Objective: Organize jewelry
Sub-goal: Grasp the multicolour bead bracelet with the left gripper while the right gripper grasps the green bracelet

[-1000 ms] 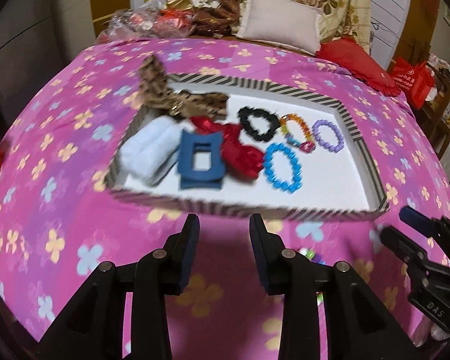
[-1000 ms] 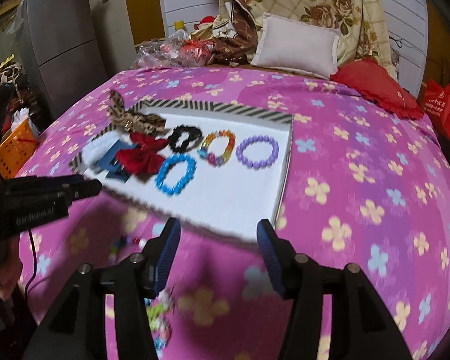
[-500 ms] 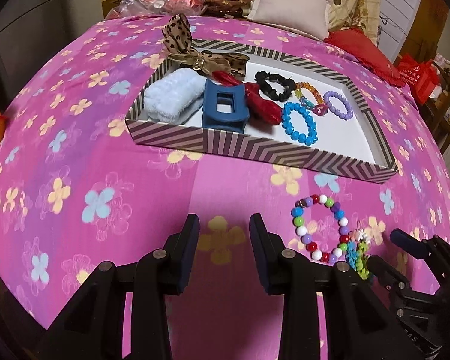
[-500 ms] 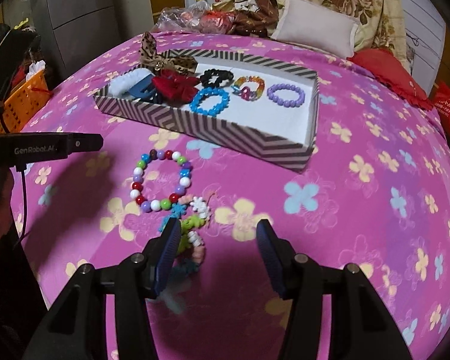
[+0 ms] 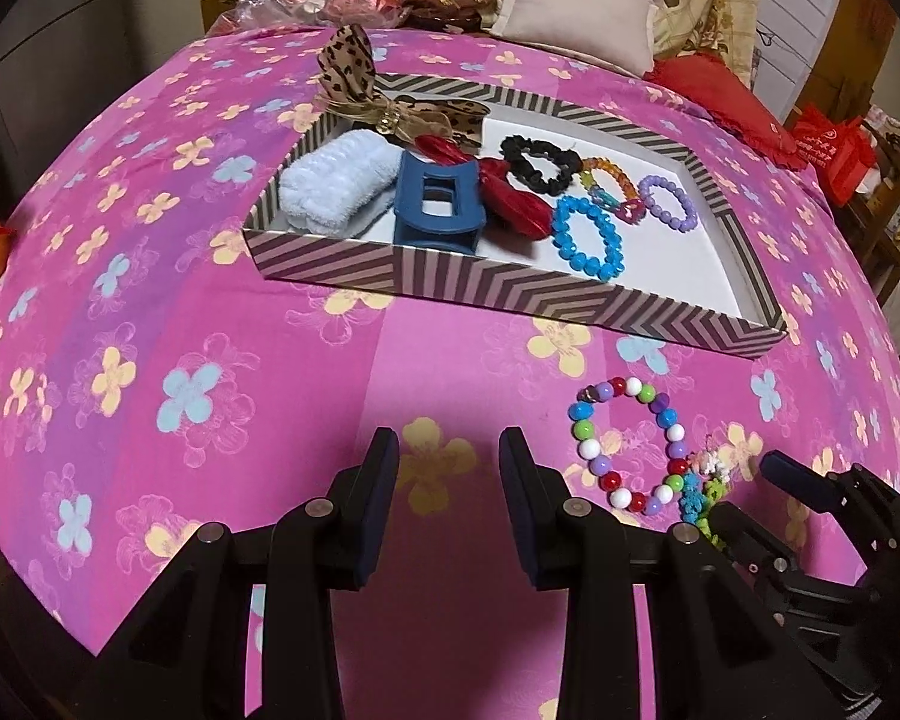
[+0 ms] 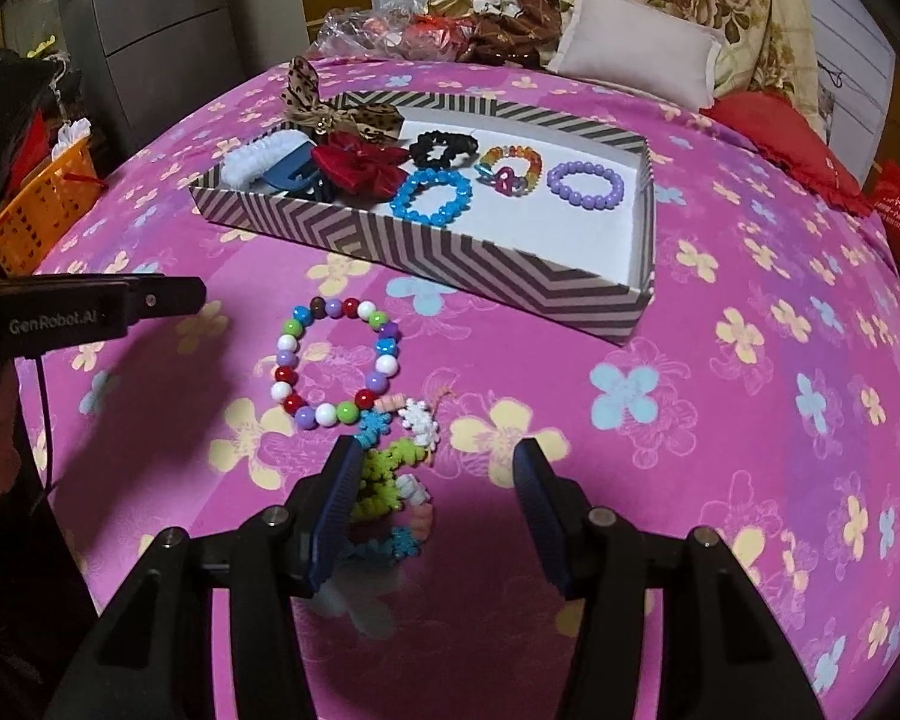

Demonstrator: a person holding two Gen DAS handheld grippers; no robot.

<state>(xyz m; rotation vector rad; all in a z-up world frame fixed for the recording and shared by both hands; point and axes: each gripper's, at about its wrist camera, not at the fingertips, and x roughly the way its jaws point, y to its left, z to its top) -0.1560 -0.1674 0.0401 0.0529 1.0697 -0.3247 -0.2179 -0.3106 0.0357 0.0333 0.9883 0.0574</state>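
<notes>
Pink bedspread (image 6: 660, 480) holds a snowflake bracelet (image 6: 396, 480) partly hidden by the right tool (image 6: 435, 510).

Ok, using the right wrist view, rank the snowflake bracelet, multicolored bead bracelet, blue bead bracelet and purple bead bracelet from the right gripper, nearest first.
1. snowflake bracelet, against the right gripper's left finger.
2. multicolored bead bracelet, ahead-left on the bedspread.
3. blue bead bracelet, in the tray, near its front.
4. purple bead bracelet, in the tray, farther right.

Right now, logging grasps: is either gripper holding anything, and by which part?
Nothing is held. The left gripper and right gripper are open; the snowflake bracelet lies between the right fingers.
</notes>
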